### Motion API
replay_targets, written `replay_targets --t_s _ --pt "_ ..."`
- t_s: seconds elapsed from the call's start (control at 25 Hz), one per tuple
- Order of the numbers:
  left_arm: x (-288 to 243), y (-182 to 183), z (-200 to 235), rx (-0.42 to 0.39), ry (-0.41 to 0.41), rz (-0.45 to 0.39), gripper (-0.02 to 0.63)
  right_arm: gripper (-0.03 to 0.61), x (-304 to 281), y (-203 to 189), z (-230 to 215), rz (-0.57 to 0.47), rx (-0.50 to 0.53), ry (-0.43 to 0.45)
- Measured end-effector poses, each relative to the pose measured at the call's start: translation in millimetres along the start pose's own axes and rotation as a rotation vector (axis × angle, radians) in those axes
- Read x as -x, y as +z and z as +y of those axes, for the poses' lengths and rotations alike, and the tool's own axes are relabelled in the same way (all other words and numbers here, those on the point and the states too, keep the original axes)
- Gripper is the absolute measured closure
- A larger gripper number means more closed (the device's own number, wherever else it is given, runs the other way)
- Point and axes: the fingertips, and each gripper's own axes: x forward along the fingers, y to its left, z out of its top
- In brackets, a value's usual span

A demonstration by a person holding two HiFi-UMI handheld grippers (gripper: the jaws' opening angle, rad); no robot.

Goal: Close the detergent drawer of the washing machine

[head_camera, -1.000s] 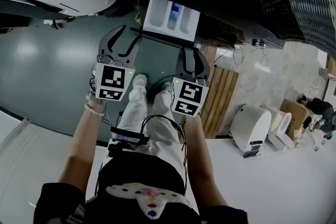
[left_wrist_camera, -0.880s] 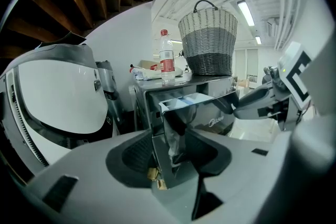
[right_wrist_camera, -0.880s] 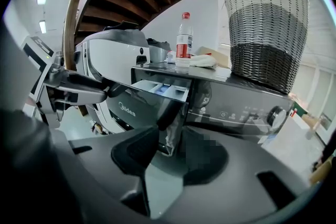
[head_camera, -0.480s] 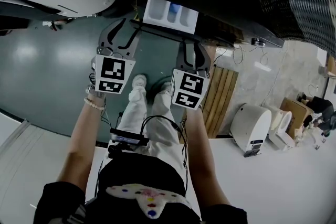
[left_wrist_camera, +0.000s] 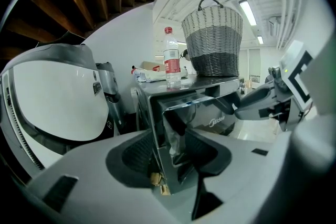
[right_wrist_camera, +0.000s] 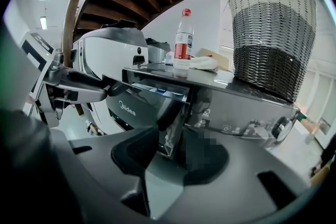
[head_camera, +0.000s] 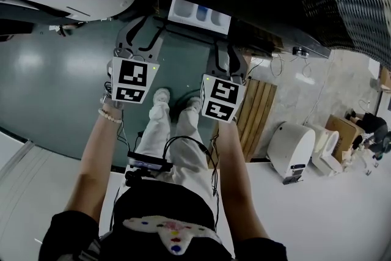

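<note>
Left gripper [left_wrist_camera: 176, 150]: jaws spread wide, nothing pinched; the near end of the detergent drawer [left_wrist_camera: 185, 106] stood in the gap between them. Right gripper [right_wrist_camera: 168, 150]: jaws likewise parted, gripping nothing, the corner of the same drawer's glossy front in the gap. Each gripper view showed the other gripper's jaw tips reaching the drawer front from the side; firm contact could not be confirmed. Detergent drawer [head_camera: 199, 14]: partly pulled out of the washing machine [right_wrist_camera: 239, 106], its white compartments, one with a blue insert, open to the head view; the left gripper [head_camera: 151, 30] and right gripper [head_camera: 227, 52] lay just beside its front edge, one at each end. Washing machine: dark, glossy, with a control panel and dial to the right of the drawer. On its top: a clear bottle [right_wrist_camera: 182, 39] with red cap and label, upright; a white crumpled item [right_wrist_camera: 202, 63] just beside the bottle; a woven basket [right_wrist_camera: 273, 34], banded pale, grey and dark, with a handle, well to the right. Left of the machine: a large white rounded appliance [left_wrist_camera: 52, 97]. Floor, head view: wooden slats [head_camera: 256, 113] to the right of the person's pale shoes [head_camera: 162, 95]; a low white unit [head_camera: 296, 147] beyond them. Left wrist: a bead bracelet [head_camera: 110, 118].
</note>
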Motion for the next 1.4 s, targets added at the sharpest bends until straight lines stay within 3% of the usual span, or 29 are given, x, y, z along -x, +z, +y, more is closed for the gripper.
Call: replay_targets --t_s 1.4 --pt "-43.7 23.9 23.0 -0.022 0.028 -0.024 0.428 0.436 -42.7 29.7 -16.6 0.020 -0.031 -0.060"
